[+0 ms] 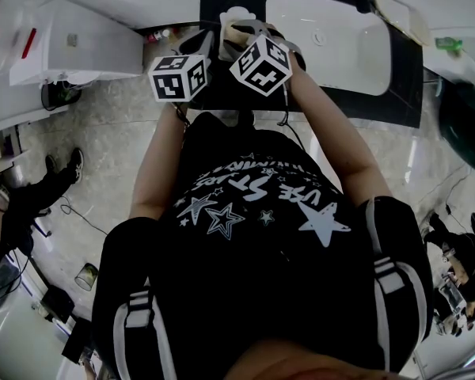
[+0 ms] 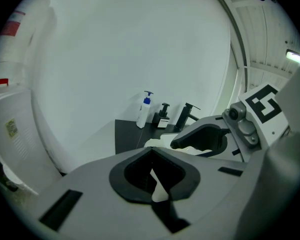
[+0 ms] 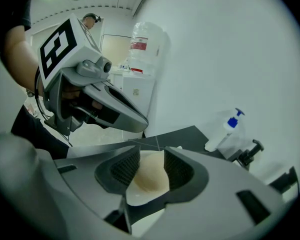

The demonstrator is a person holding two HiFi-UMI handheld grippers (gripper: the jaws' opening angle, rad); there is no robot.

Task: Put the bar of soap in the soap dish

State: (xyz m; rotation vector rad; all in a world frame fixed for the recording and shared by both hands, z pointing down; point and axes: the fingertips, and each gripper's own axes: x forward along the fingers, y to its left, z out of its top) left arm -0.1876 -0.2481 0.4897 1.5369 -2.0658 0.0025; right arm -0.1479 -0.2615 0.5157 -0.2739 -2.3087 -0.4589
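Observation:
A cream bar of soap (image 3: 149,176) lies in the white soap dish (image 3: 138,199), on the black counter. My right gripper (image 3: 147,168) stands open around the soap, its ribbed pads (image 3: 124,168) on either side and not pressing on it. In the left gripper view, my left gripper (image 2: 155,178) is shut on a thin white edge that looks like the dish's rim (image 2: 159,190). The right gripper (image 2: 206,138) sits just beyond it, over the dish (image 2: 157,143). The head view shows both grippers close together, left gripper (image 1: 208,44) and right gripper (image 1: 249,32), at the dish (image 1: 236,14).
A white sink (image 1: 332,42) is set in the black counter (image 1: 400,85) to the right. At the back wall stand a pump bottle (image 2: 144,110), a black dispenser (image 2: 163,116) and a black faucet (image 2: 186,115). A white cabinet (image 1: 71,42) stands to the left.

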